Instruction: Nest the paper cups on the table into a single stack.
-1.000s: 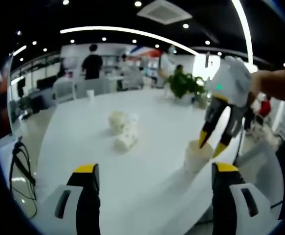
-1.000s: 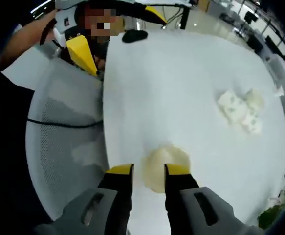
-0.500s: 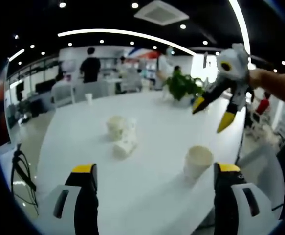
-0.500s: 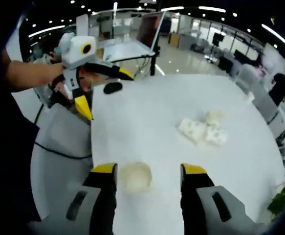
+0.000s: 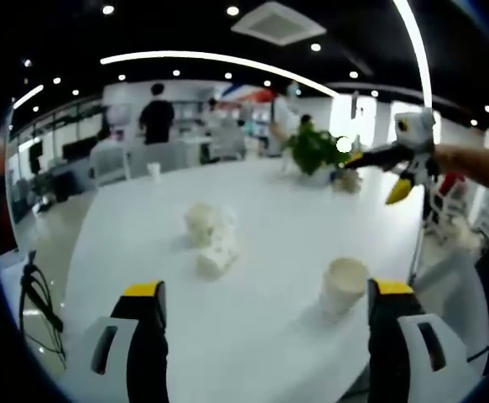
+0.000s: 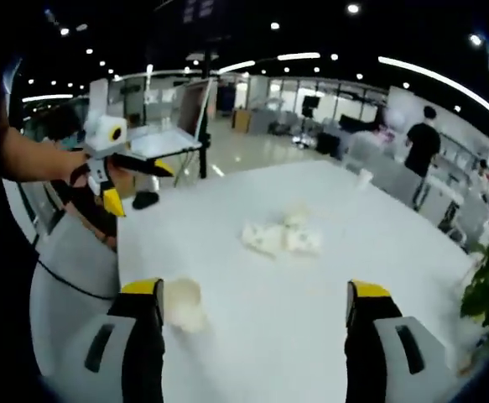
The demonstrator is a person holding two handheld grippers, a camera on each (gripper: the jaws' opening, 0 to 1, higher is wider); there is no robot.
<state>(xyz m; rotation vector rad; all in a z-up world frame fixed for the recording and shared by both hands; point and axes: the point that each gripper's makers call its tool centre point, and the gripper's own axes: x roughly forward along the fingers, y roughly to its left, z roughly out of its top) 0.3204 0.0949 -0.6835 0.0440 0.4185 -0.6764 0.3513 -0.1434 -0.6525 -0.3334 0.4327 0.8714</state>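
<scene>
In the left gripper view, your left gripper [image 5: 265,290] rises from the bottom edge with its yellow-tipped jaws spread wide and nothing between them. A single upright cup [image 5: 343,284] stands on the white table [image 5: 127,252] at about four o'clock, just inside the right jaw. Toward the centre, around eleven o'clock, lies a small cluster of cups [image 5: 210,235], some tipped on their sides. At two o'clock your right gripper [image 5: 377,175] hangs above the table's far edge, jaws apart and empty, with a potted plant [image 5: 313,149] behind it. In the right gripper view, the wide, empty jaws of the right gripper [image 6: 252,294] frame the table [image 6: 252,336]. The lone cup [image 6: 183,302] sits at seven o'clock, just beside the left jaw; the cluster [image 6: 282,238] lies at twelve o'clock; the left gripper [image 6: 135,183] hovers at ten o'clock. Judging by this, no single stack exists yet: the lone cup stands well apart from the others, so the nesting remains to be done.
</scene>
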